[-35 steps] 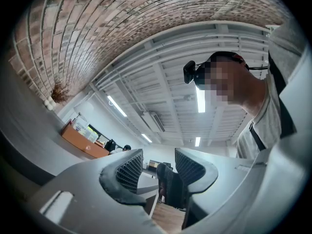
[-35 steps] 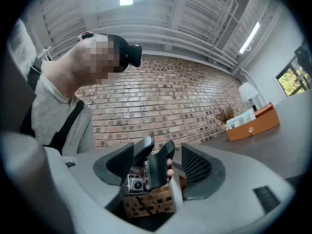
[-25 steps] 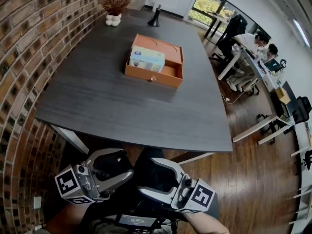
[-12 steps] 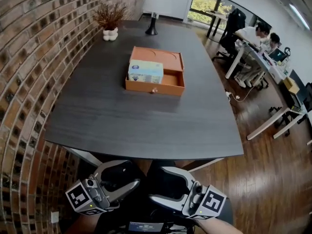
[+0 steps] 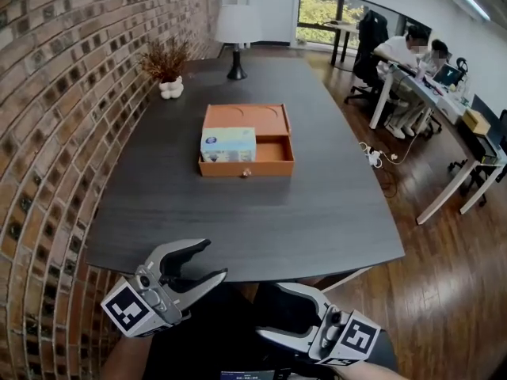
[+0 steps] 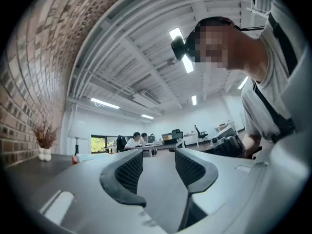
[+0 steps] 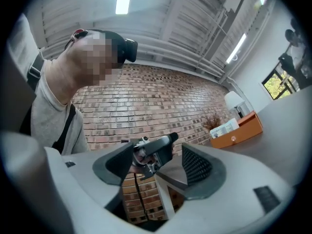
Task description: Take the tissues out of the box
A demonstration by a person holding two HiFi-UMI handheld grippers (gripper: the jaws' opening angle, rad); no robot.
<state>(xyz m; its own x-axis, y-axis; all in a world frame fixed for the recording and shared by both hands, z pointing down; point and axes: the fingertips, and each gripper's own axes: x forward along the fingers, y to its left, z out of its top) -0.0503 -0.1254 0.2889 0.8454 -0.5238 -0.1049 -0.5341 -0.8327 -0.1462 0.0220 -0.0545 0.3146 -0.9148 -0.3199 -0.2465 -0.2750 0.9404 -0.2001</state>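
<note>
Left gripper [image 5: 212,260], grey two-jaw tool with marker cube: jaws stand apart, nothing between them. Right gripper [image 5: 268,311]: likewise parted and empty; only the other gripper's body shows through its gap. Both hang below the near edge of the dark grey wood-grain table [image 5: 261,212], well apart from the target.

Pale blue-and-white rectangular tissue box [image 5: 228,143] lies in the left half of the open orange box [image 5: 269,167], mid-table, straight ahead. Its long axis runs left to right across the person's view.

Judgement: left gripper is nearer and almost in line. The move calls for a forward reach over the edge, jaws spanning the short side.
</note>
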